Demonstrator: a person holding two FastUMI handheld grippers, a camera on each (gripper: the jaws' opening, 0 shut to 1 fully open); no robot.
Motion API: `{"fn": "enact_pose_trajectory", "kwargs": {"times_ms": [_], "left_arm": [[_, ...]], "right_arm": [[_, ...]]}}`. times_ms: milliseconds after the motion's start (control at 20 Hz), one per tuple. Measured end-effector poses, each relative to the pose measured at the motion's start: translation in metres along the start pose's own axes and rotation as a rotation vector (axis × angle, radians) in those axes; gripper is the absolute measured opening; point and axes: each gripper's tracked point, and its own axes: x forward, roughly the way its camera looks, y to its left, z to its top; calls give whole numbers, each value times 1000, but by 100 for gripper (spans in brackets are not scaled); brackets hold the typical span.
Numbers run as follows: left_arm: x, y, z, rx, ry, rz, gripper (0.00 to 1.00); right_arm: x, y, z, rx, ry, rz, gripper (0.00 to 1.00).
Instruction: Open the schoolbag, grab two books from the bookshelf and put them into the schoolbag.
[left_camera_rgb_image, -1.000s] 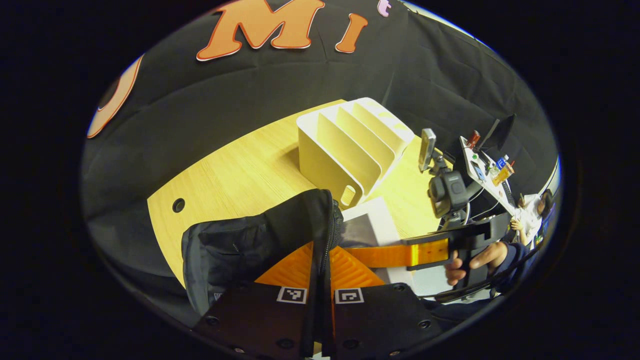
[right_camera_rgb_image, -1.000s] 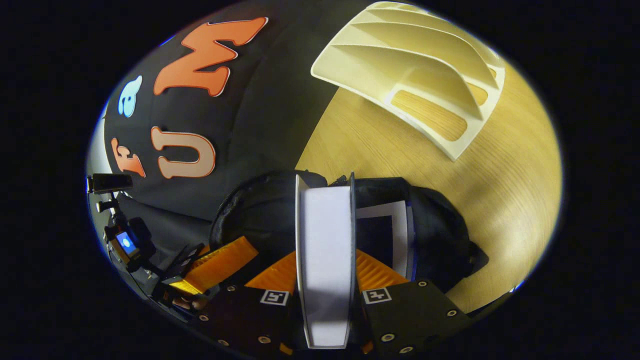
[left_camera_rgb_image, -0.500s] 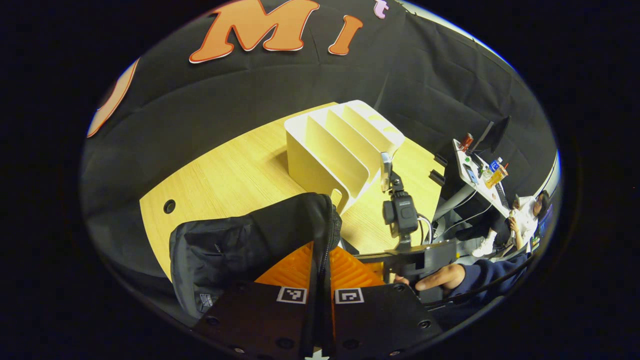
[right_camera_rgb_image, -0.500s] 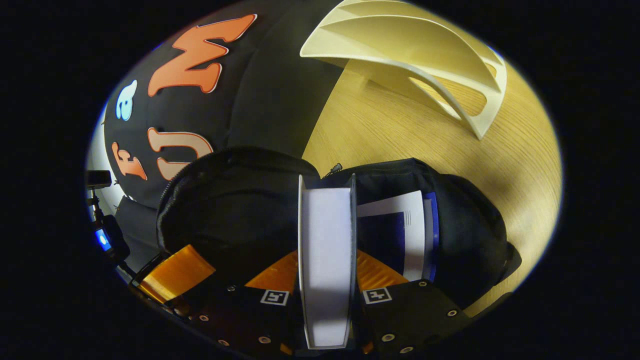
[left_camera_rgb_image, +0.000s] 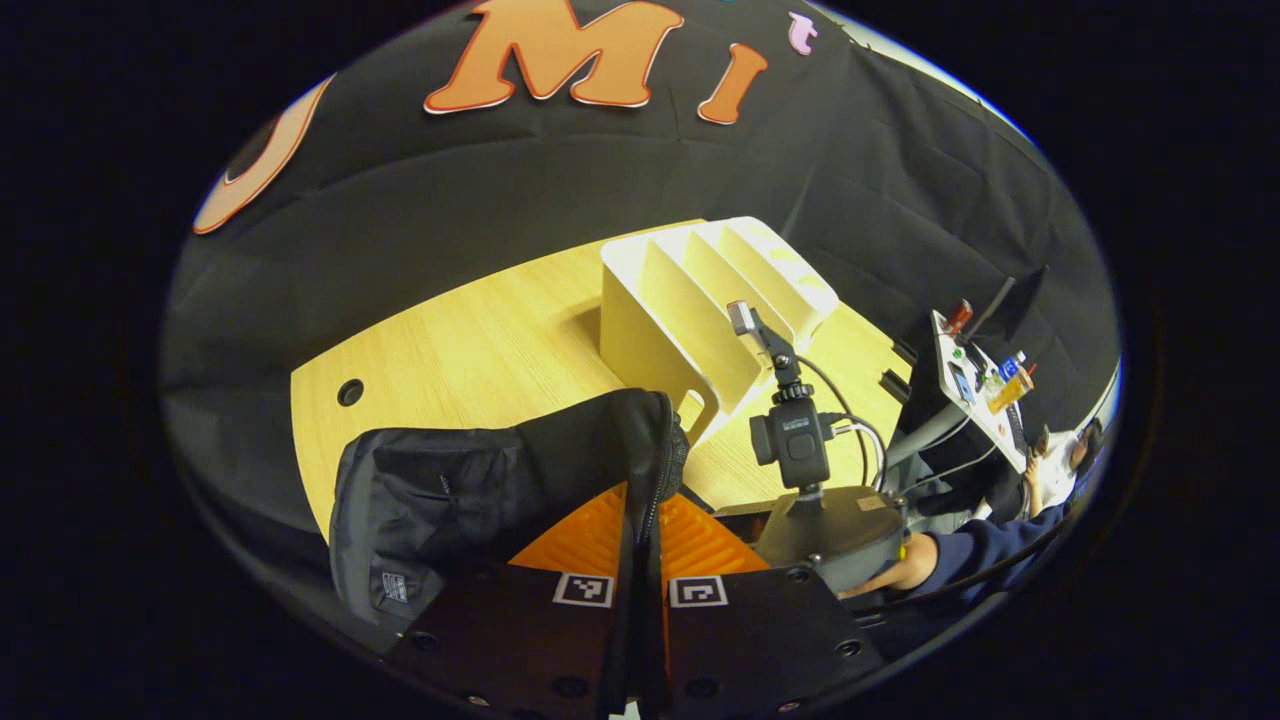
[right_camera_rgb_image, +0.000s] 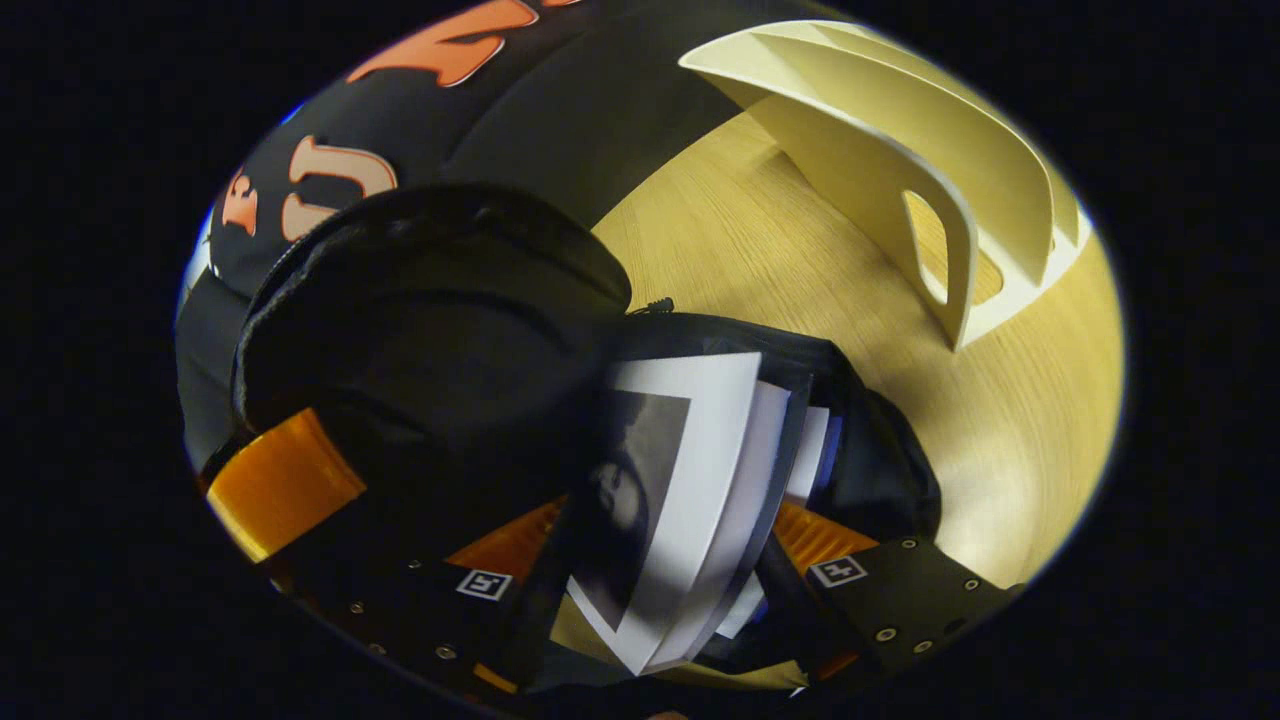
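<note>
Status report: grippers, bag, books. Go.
Left gripper shut on schoolbag flap. Right gripper open, second book dropping into bag beside the first. Bookshelf empty; nothing blocking.

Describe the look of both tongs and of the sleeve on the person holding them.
The left tongs and right tongs share black, blocky bodies dotted with small screw heads. Each body carries two square black-and-white markers beside ribbed fingers. In the left gripper view, a black action camera on a stalk mount tops the right tongs, with thin cables looping off. The sleeve is dark blue.
</note>
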Motion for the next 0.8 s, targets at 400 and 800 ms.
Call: {"fn": "enact_pose_trajectory", "kwargs": {"times_ms": [400,800], "left_arm": [[9,-18,-9,-83,-17,83,21],[14,-60,25,-91,-120,147,91]], "right_arm": [[-62,-24,28,-201,1,-112,98],[-137,-68,96,-319,-107,-183,98]]}}
